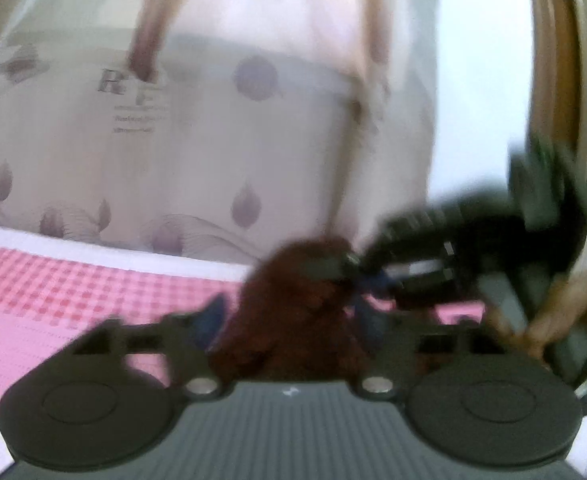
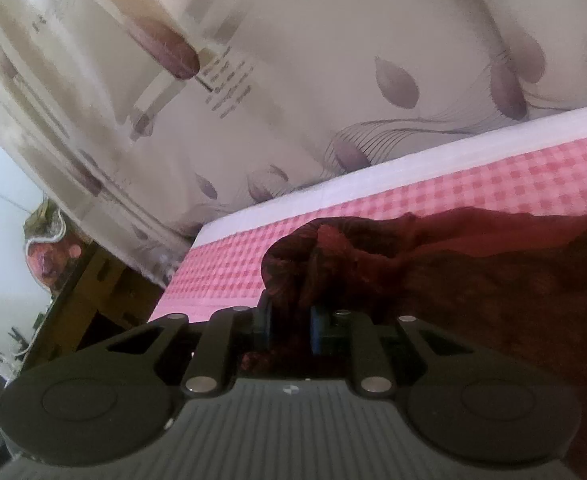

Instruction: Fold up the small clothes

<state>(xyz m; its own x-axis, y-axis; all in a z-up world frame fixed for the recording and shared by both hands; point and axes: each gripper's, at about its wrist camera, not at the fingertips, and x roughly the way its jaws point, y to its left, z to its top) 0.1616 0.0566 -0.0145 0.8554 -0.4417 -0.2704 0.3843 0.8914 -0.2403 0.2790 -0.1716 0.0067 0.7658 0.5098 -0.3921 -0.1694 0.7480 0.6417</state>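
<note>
A dark maroon garment [image 2: 453, 272] lies bunched on a pink checked sheet [image 2: 493, 184]. My right gripper [image 2: 289, 320] is shut on a fold of it, cloth bulging between the blue pads. In the blurred left wrist view my left gripper [image 1: 289, 320] is shut on the same maroon garment [image 1: 293, 304], which stands up between its fingers. The right gripper [image 1: 433, 248] shows there too, close at the right, its tips touching the cloth.
A pale curtain with mauve leaf prints [image 2: 333, 80] hangs behind the bed. The bed's white edge [image 2: 413, 160] runs along the sheet. A wooden frame [image 2: 93, 300] and a floral bundle [image 2: 49, 252] sit beyond the bed's left corner.
</note>
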